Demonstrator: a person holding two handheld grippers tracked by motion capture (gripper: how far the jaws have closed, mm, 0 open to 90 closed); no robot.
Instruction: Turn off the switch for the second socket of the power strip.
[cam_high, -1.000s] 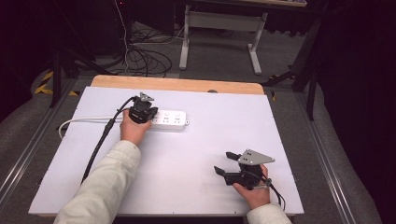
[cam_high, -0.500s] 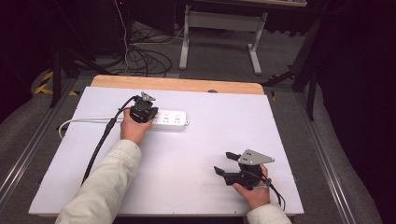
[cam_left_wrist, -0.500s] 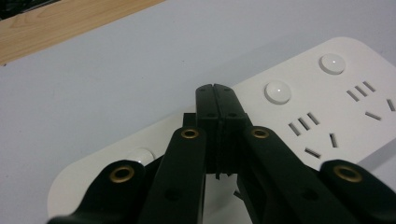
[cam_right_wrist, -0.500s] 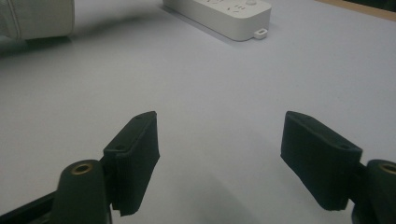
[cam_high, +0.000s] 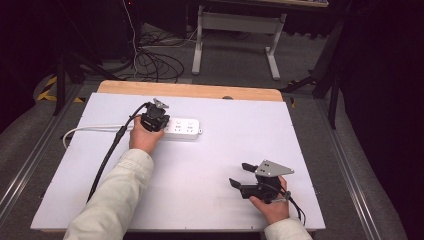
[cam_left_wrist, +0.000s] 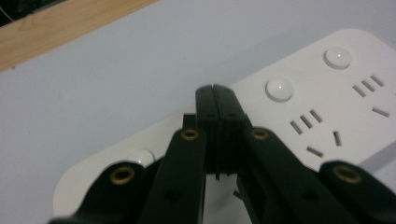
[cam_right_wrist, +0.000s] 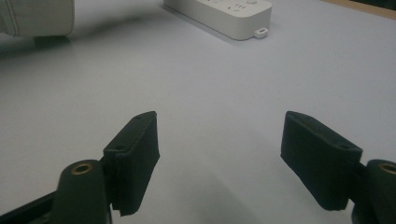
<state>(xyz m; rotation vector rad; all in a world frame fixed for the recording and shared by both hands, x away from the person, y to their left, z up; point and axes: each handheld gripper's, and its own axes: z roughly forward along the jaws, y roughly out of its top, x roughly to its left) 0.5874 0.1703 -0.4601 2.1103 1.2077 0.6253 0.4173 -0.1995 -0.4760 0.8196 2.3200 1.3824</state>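
A white power strip (cam_high: 186, 129) lies on the white table (cam_high: 220, 150) at the back left, with round buttons and slotted sockets on top. My left gripper (cam_high: 154, 118) is over the strip's left end, held by a hand in a pale sleeve. In the left gripper view its jaws are pressed together, the tips (cam_left_wrist: 215, 91) right above the power strip (cam_left_wrist: 327, 88) between two buttons, with nothing between them. My right gripper (cam_high: 241, 175) rests low near the table's front right, jaws wide apart. The right gripper view has the open gripper (cam_right_wrist: 219, 140) facing bare table, the power strip (cam_right_wrist: 219, 14) far off.
The strip's white cord (cam_high: 90, 129) runs left to the table's edge. A black cable (cam_high: 107, 155) trails from the left gripper along the sleeve. A wooden strip (cam_high: 190, 90) borders the far edge. Cables and a metal stand are on the floor beyond.
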